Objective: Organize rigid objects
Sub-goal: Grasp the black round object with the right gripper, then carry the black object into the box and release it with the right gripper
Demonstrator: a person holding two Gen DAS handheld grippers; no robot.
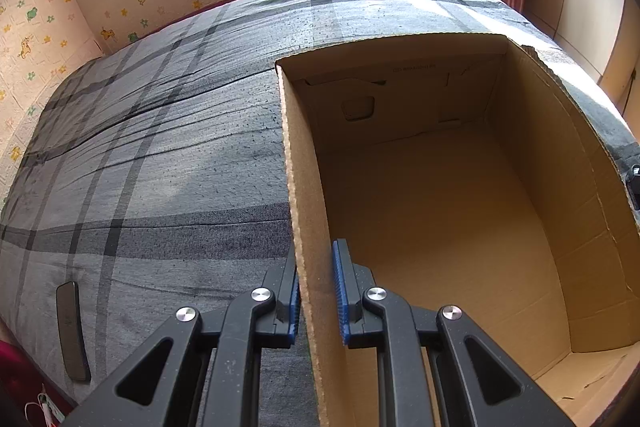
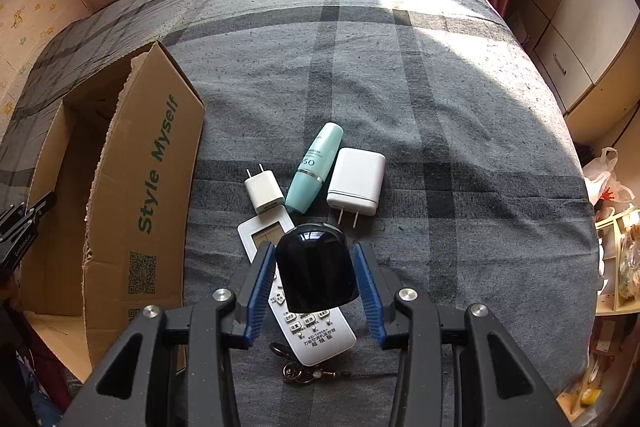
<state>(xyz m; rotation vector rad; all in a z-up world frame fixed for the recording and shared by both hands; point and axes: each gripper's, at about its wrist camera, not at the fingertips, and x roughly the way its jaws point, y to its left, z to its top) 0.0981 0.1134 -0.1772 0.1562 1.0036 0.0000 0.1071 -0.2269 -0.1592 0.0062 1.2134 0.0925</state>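
Note:
My right gripper (image 2: 313, 251) is shut on a glossy black dome-shaped object (image 2: 316, 271), held above a white remote control (image 2: 320, 331) on the grey plaid bed. Just beyond lie a small white charger (image 2: 264, 193), a teal bottle (image 2: 314, 171) and a larger white charger (image 2: 354, 183). An open cardboard box (image 2: 160, 187) stands on the left, and nothing lies on the part of its floor that shows. My left gripper (image 1: 316, 267) is shut on the box's near left wall (image 1: 304, 187), one blue pad on each side.
A key ring with a cord (image 2: 300, 371) lies under the remote's near end. A dark flat device (image 1: 72, 331) rests at the bed's left edge. The grey plaid bedspread (image 1: 160, 147) stretches to a wall with a window. Cupboards and shelves stand to the right of the bed.

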